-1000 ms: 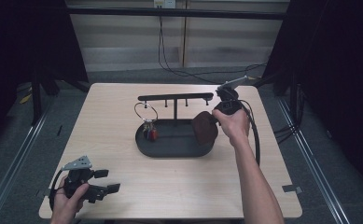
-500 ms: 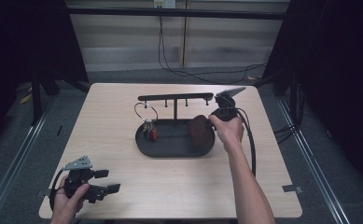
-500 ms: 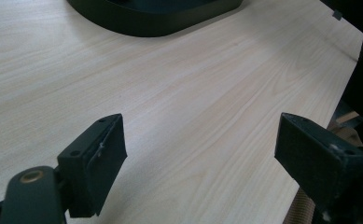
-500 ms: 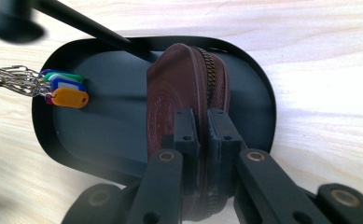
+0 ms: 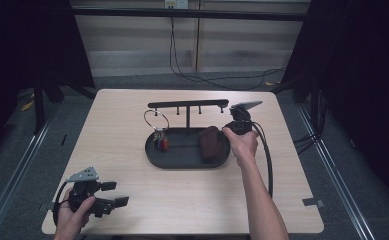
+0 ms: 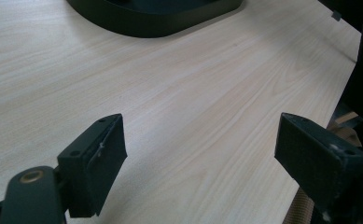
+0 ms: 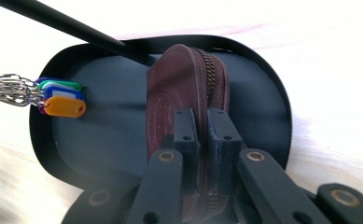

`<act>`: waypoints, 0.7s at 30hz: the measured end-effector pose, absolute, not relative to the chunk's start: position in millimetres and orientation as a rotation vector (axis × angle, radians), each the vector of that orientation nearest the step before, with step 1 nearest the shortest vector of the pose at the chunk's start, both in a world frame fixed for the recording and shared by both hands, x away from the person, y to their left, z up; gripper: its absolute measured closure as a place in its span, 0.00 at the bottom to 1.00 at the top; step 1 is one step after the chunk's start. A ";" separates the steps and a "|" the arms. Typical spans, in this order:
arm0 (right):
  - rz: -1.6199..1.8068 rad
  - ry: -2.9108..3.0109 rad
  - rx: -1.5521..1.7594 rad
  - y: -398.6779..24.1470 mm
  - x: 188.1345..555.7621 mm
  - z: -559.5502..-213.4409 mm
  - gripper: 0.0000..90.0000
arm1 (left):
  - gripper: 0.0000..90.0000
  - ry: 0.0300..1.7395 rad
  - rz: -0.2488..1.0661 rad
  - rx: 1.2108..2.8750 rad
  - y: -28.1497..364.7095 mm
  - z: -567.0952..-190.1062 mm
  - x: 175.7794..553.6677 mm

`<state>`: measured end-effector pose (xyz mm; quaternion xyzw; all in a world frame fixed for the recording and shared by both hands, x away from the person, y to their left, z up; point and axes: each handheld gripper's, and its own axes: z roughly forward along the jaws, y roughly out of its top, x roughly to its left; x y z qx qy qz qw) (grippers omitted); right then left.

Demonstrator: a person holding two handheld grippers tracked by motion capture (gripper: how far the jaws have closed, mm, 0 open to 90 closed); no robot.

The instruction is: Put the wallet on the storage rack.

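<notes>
Edgewise, pouch (image 7: 184, 88) in right gripper (image 7: 202, 140)

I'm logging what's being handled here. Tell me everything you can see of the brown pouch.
The brown pouch looks like leather, rounded, with a brass-coloured zipper along its edge and an embossed round mark on its side. It stands on edge in the right part of the black oval tray. The right hand-held gripper is shut on it, jaws pinching its zippered edge.
</notes>
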<state>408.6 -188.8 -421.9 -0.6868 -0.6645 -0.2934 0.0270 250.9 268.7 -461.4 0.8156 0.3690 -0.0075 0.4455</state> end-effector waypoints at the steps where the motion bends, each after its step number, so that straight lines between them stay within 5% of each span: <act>1: -0.908 -2.037 -2.114 -188.0 407.9 -427.6 0.93 | 0.18 0.913 -0.014 2.020 269.3 -461.3 251.1; 14: -0.882 -2.064 -2.144 -195.2 406.6 -442.3 0.87 | 0.18 0.920 -0.021 2.020 268.5 -461.8 252.2; 21: -0.899 -2.097 -2.150 -198.2 405.9 -436.7 0.76 | 0.18 0.915 -0.019 2.024 268.0 -461.8 252.2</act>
